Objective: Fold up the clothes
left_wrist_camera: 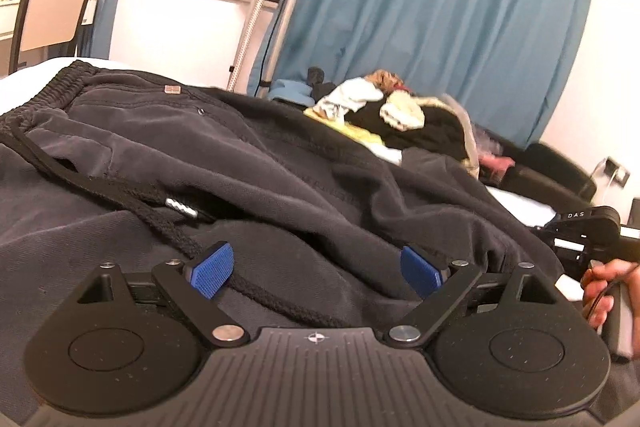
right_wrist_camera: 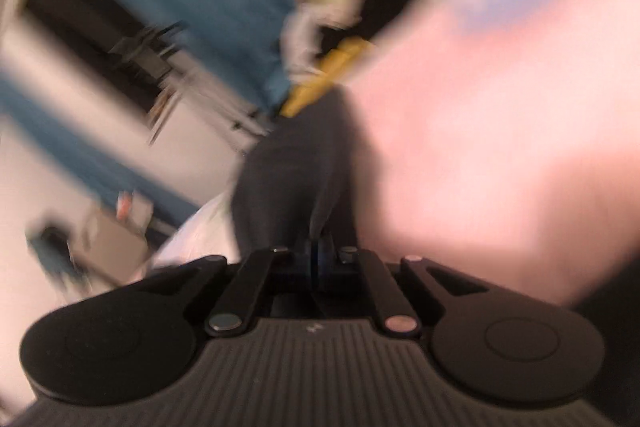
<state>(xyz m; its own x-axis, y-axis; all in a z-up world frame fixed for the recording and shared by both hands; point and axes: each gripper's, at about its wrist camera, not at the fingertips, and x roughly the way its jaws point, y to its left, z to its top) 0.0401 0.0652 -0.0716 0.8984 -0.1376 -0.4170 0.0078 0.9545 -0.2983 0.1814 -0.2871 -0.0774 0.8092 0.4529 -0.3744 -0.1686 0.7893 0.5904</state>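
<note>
While blue curtains (left_wrist_camera: 440, 7) back the white bed (left_wrist_camera: 24, 75), the left gripper (left_wrist_camera: 316, 269) gapes over dark trousers (left_wrist_camera: 240, 147) — the right gripper (right_wrist_camera: 319, 259), blurred, seemingly pinches their cloth.

The only lettering that can be read is "DAS", in white capitals on the black body of the right gripper (left_wrist_camera: 588, 227), seen at the far right edge of the left wrist view. A small tag (left_wrist_camera: 172, 89) on the dark trousers (left_wrist_camera: 224, 147) shows nothing legible. The right wrist view is too blurred for any text.
</note>
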